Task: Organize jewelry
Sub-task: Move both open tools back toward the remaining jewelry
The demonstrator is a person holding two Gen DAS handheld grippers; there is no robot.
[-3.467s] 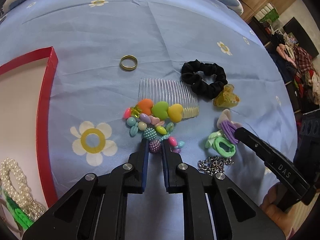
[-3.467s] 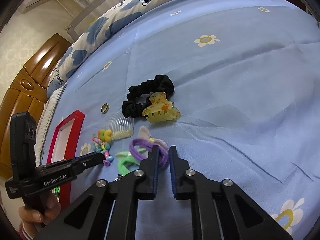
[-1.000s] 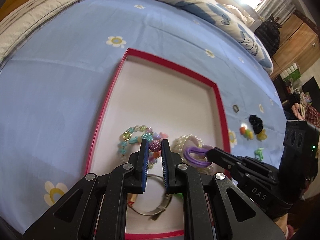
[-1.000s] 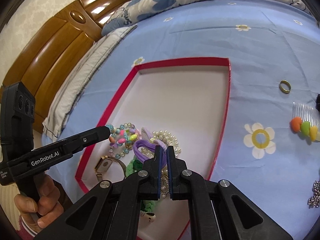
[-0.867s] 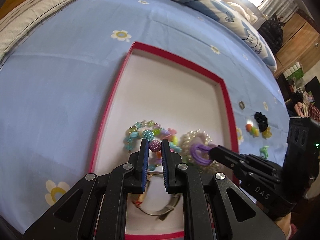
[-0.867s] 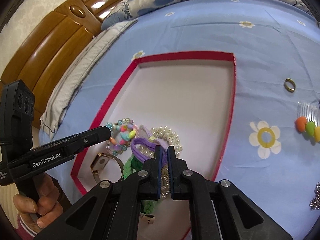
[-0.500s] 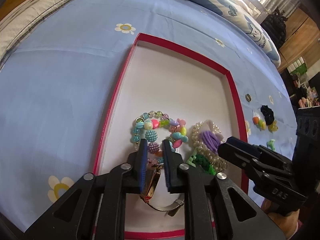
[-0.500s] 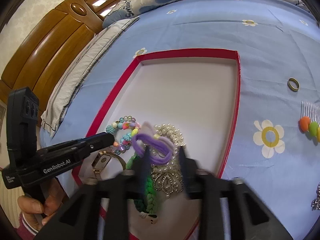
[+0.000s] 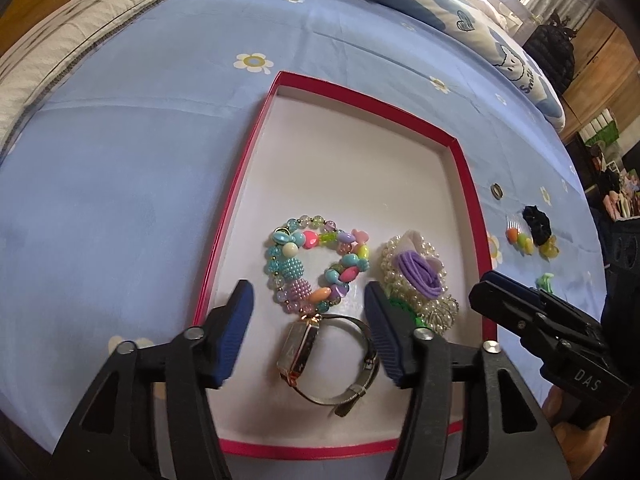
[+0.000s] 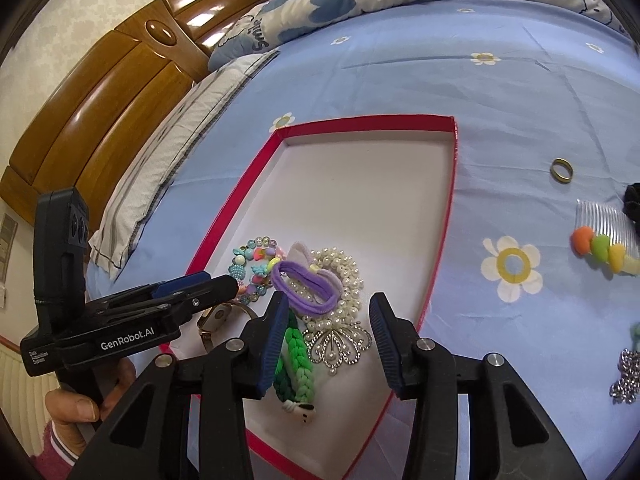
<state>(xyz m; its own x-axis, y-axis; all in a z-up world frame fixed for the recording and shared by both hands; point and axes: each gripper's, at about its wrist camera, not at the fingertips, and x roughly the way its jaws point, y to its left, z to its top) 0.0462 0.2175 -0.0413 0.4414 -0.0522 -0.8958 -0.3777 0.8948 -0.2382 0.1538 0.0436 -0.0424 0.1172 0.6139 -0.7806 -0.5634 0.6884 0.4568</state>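
**A:** Look at the left claw [image 9: 306,312]. Its jaws are opening, and the beaded bracelet [image 9: 316,266] lies on the tray floor between and just past the blue pads, touching neither.

**B:** So that one is let go. And the right claw [image 10: 329,318]?

**A:** Jaws apart as well, nothing gripped. The purple hair tie [image 10: 306,286] sits on the pearl bracelet [image 10: 344,276], at the lower middle of the right wrist view, just ahead of the fingertips.

**B:** Both pieces are inside the red tray [image 9: 256,136], then, crowded into its near end with the watch [image 9: 320,354] and the green braided band [image 10: 294,354].

**A:** Yes. To finish the drop cleanly, I'd say lift both claws straight up before swinging away, so a pad does not snag a bead strand or the hair tie's loop and drag it back out.

**B:** The far half of the tray is bare.

**A:** Worth using for the next pieces, so the heap doesn't tangle. On the blue bed sheet [image 10: 520,92] the gold ring [image 10: 561,169], the comb with coloured hearts [image 10: 602,236] and the silver chain [image 10: 626,376] lie at the right side of the frame, outside the tray.

**B:** The ring looks awkward: flat and small on soft cloth.
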